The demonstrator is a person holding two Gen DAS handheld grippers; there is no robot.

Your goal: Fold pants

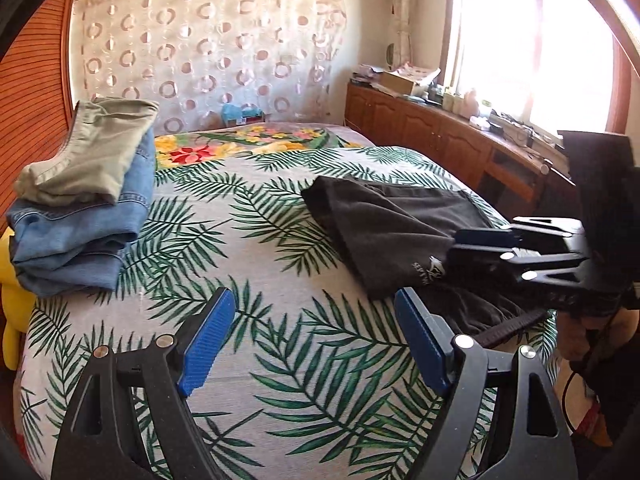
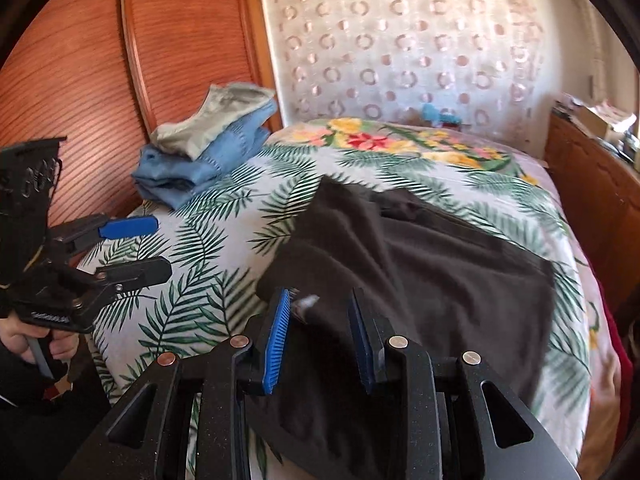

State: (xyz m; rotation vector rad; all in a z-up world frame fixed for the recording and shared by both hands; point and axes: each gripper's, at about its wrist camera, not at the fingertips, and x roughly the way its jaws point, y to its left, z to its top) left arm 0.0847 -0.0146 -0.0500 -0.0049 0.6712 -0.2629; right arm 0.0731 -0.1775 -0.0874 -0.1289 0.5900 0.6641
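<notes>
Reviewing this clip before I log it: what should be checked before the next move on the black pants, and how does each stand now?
1. Left claw open and empty: ok.
2. Right claw open over the black pants: ok.
3. Right claw gripping fabric: not ok, the jaws are apart.
4. Pants lying flat on the bed: not ok, creased and bunched.
5. Folded stack apart from the pants: ok.
6. Waistband position: cannot tell.

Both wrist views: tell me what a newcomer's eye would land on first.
The black pants sprawl unfolded across the palm-leaf bedspread, on the window side of the bed. The right gripper stands open over their near edge; the left gripper hangs open above bare bedspread. Against the wooden headboard sits a folded stack, khaki pants atop blue jeans.
</notes>
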